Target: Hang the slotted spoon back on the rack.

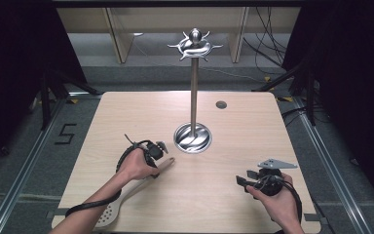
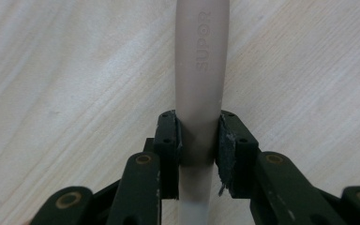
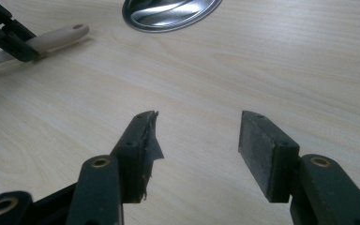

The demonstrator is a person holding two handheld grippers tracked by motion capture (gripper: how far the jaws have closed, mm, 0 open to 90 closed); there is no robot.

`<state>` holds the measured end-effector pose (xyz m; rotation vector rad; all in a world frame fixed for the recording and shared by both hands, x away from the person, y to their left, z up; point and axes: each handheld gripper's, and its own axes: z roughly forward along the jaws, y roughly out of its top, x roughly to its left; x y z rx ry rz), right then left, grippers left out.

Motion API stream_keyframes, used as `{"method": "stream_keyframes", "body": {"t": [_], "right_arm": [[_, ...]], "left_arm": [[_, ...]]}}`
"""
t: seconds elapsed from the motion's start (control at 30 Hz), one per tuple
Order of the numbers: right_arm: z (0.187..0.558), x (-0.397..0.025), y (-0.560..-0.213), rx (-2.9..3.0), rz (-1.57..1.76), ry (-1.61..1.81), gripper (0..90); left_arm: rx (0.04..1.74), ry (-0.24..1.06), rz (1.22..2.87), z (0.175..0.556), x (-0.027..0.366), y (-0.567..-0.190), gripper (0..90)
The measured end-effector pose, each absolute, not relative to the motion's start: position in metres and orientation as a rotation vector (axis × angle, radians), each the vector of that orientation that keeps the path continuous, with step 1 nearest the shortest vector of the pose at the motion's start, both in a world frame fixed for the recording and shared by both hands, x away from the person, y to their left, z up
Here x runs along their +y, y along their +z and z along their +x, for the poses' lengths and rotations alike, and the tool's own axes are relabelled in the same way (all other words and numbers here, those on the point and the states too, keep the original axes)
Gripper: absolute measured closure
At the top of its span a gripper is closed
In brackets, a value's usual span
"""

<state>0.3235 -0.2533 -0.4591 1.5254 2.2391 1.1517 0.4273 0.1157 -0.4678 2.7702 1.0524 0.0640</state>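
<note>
A beige slotted spoon [image 1: 126, 195] lies on the wooden table [image 1: 233, 126], its perforated head at the front left edge and its handle pointing toward the middle. My left gripper [image 1: 157, 155] is shut on the handle [image 2: 199, 70], which bears the word SUPOR; both pads press its sides. In the right gripper view the handle's end [image 3: 58, 35] with its hole sticks out past the left gripper. My right gripper [image 3: 197, 136] is open above bare wood at the front right [image 1: 243, 181], holding nothing. A steel utensil stand [image 1: 193, 83] with hooks on top rises from a round base [image 1: 193, 137] mid-table.
A small round grommet [image 1: 221, 104] sits in the table's far right part. The stand's shiny base [image 3: 168, 11] lies ahead of the right gripper. Shelving and cables lie on the floor beyond the table. Metal rails run along both sides.
</note>
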Motion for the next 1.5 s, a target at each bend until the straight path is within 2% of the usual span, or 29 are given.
{"method": "stream_keyframes", "body": {"t": [0.47, 1.07, 1.17, 1.5], "right_arm": [[0.324, -0.254, -0.459, 2.234, 1.521, 1.151, 46.5], [0.325, -0.255, -0.461, 2.211, 1.511, 1.171, 46.4], [0.326, -0.258, -0.46, 2.219, 1.475, 1.13, 46.4], [0.326, -0.258, -0.46, 2.223, 1.475, 1.134, 46.2]], "left_arm": [[1.058, 0.2, 2.461, 0.401, 0.158, -0.434, 70.9], [0.99, 0.298, 2.284, 0.364, 0.19, -0.403, 71.0], [0.979, 0.349, 2.243, 0.358, 0.195, -0.401, 71.0], [0.969, 0.361, 2.152, 0.343, 0.218, -0.395, 71.0]]}}
